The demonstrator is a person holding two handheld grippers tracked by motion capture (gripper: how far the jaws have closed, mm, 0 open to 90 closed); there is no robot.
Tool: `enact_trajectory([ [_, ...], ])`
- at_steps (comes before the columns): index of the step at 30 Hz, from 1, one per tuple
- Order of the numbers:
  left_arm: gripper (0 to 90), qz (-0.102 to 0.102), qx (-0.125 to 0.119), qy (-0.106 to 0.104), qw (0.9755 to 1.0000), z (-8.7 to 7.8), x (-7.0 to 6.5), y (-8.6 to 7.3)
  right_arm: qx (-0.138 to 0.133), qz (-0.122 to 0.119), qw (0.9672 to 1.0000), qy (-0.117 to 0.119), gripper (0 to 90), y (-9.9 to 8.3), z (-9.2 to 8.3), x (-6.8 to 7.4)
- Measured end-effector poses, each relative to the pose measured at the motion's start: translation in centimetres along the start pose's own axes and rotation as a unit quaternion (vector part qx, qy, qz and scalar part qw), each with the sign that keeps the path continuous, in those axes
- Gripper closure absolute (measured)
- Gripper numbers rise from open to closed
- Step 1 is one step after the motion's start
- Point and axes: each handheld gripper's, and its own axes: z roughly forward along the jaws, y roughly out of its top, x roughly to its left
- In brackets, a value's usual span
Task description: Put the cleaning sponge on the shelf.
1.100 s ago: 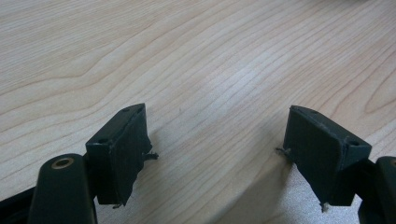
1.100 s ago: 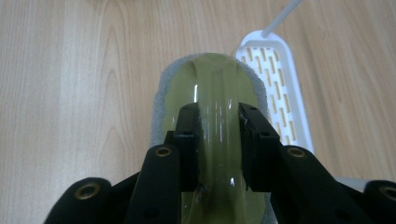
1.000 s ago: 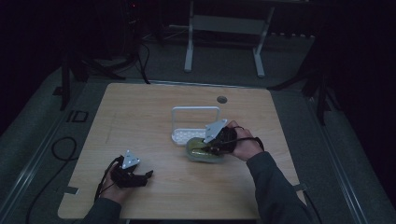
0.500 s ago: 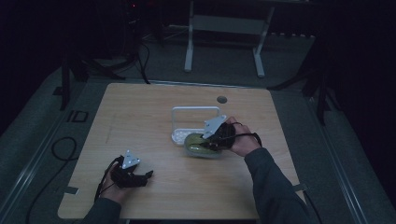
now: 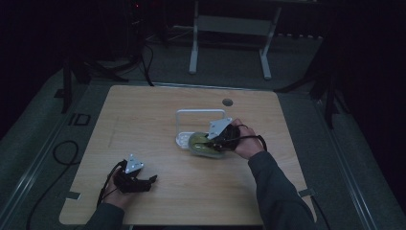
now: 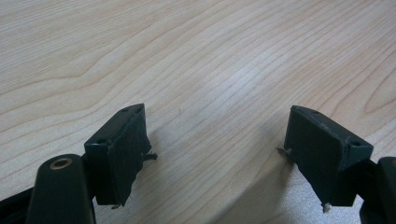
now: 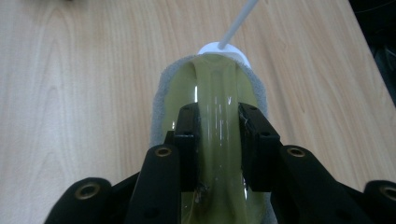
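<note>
A translucent yellow-green container [image 7: 215, 121] with a grey felt-like rim lies near the middle of the counter [image 5: 143, 120], toward its right edge — nothing can be made out inside it. The right gripper [image 7: 217, 144] has its jaws closed on a clear raised band of the container, one jaw on each side. Touching the container's far side is a white wire rack [image 5: 198, 122] on a white base. The left gripper [image 5: 136, 178] rests near the counter's front left corner, well apart — its jaws stand wide over bare wood.
</note>
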Motion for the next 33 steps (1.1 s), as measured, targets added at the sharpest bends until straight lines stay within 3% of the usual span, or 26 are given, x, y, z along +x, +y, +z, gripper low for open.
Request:
enact_trajectory([
  [9, 21.7, 0.000, 0.000, 0.000, 1.0000, 0.0, 0.0, 0.0, 0.000, -0.004, 1.0000, -0.009, 71.0, 0.6, 0.5, -0.3],
  [20, 21.6, 0.000, 0.000, 0.000, 1.0000, 0.0, 0.0, 0.0, -0.001, -0.003, 1.0000, -0.002, 71.0, 0.7, 1.6, -0.9],
  [33, 21.5, 0.000, 0.000, -0.001, 1.0000, 0.0, 0.0, 0.0, 0.001, -0.019, 0.9998, 0.007, 71.0, 1.5, 2.6, -1.5],
])
